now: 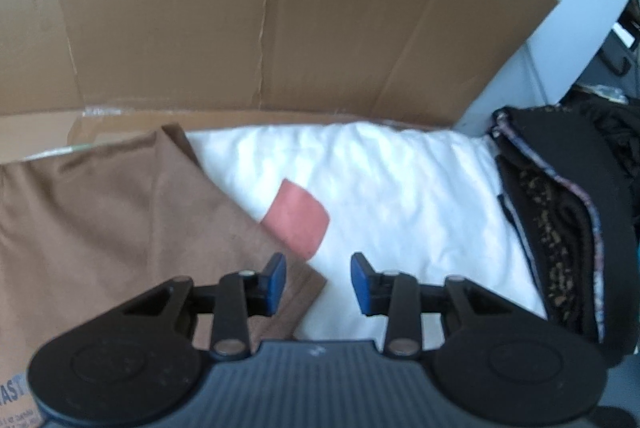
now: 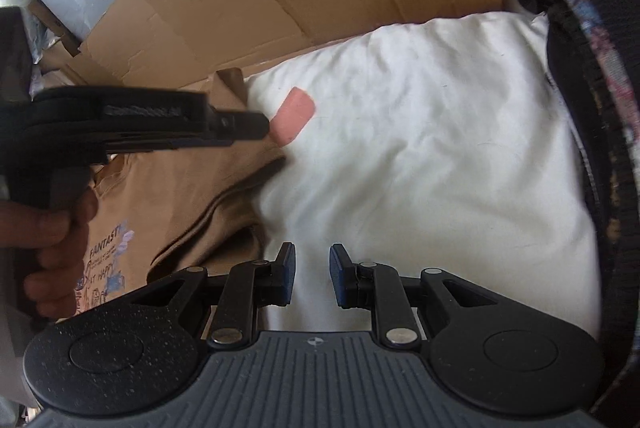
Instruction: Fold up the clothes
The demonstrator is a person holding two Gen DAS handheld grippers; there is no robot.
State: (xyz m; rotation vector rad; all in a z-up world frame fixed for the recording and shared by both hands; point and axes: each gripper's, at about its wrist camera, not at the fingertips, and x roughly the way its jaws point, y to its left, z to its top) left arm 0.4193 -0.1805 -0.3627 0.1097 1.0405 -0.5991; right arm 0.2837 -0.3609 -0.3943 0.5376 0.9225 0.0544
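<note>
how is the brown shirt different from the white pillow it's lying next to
The brown shirt is flat, folded cloth with a printed graphic; the white pillow is puffy and plain. The shirt lies left of the pillow, its edge overlapping it. A pink patch lies on the pillow, none on the shirt. Neither is gripped.
</note>
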